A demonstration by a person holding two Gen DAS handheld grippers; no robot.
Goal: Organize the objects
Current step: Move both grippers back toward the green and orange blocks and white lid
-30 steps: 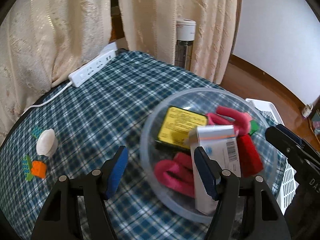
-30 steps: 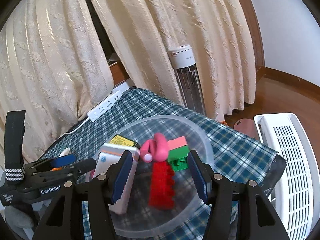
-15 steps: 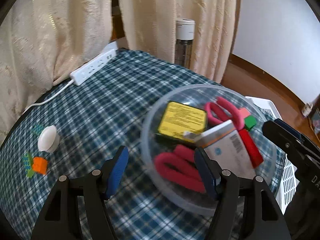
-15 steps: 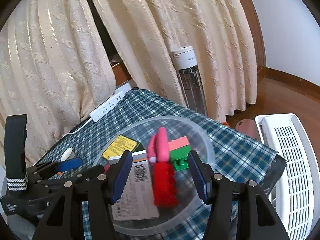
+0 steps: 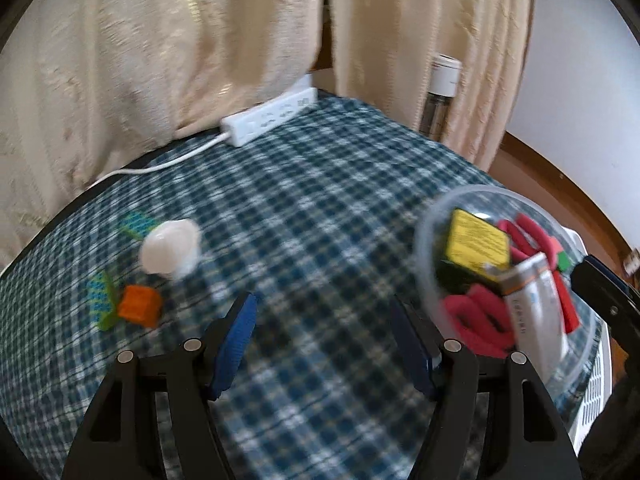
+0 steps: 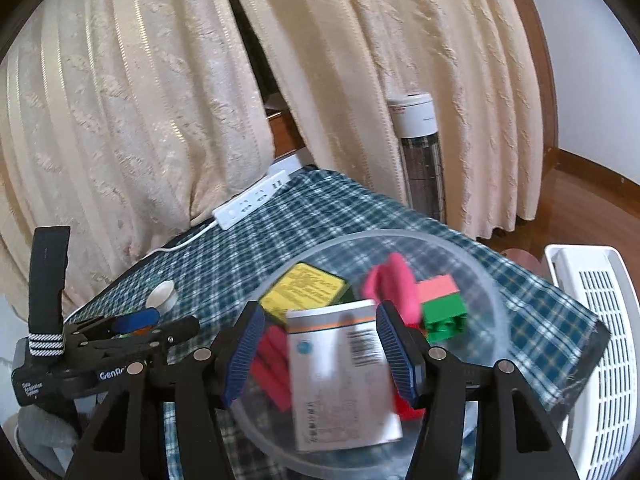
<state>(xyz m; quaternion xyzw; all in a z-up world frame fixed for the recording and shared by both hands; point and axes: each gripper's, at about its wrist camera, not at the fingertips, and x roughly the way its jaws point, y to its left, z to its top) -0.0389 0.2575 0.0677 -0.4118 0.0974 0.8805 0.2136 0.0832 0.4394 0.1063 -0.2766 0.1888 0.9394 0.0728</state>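
Your left gripper (image 5: 322, 340) hangs over bare checked tablecloth (image 5: 320, 208), its blue pads spread apart with nothing between them. Only its camera shows you the loose pieces at the left of the table: a white round cap (image 5: 170, 250), an orange block (image 5: 140, 306) just near of it, and green-blue studded pieces (image 5: 102, 298) beside that block, all blurred. The clear bowl (image 5: 430, 232) sits at the right edge of that view. Your right wrist camera looks straight down into that bowl (image 6: 486, 280) instead, and it alone shows the contents clearly: a yellow-labelled box (image 6: 306, 290) at the far left, a white carton (image 6: 340, 372) lying flat in the middle, red foam pieces (image 6: 274, 368) under its left side, a pink piece (image 6: 394, 286) and a pink-and-green brick (image 6: 442, 308) to the right. Your right gripper (image 6: 320, 354) stands above the carton with its pads parted and pressing on nothing. That view also catches your left gripper from the side at the lower left, and the white power strip (image 6: 252, 200) at the far edge below the curtains (image 6: 120, 100). Compared with a second ago, the carton stood upright against the bowl's near side and now lies flat, and your left gripper has swung leftward off the bowl toward the loose pieces, while the right one has barely widened.
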